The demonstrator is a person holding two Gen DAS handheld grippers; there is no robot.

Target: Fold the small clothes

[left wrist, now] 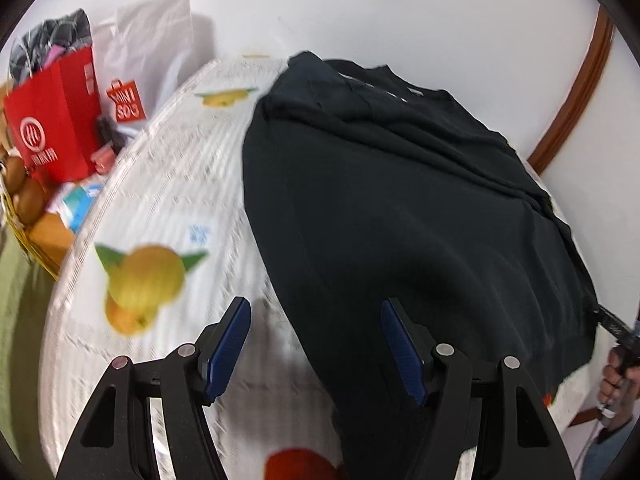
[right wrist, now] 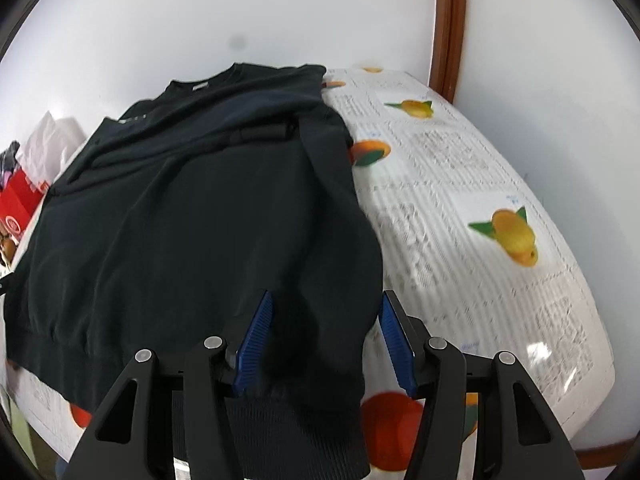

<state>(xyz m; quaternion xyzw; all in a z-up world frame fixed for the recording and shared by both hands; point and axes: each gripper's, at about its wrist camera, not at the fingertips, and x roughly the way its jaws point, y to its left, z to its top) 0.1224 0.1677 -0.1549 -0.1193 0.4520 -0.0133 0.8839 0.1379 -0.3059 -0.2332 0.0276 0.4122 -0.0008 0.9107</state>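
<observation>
Right wrist, sweater [right wrist: 192, 208] btw hand-held gripper [right wrist: 326, 344] jaws

A small red bag-shaped sign [left wrist: 125, 101] on a white plastic bag [left wrist: 154, 36] read "MINISO", though blurred; a red paper bag [left wrist: 56, 120] beside it bore a white circular logo above a line of white characters too smeared to read, and two white blocks on its side panel, also unreadable; the tablecloth [right wrist: 460, 184] carried newsprint-style columns of text, far too fine and blurred to make out.
</observation>
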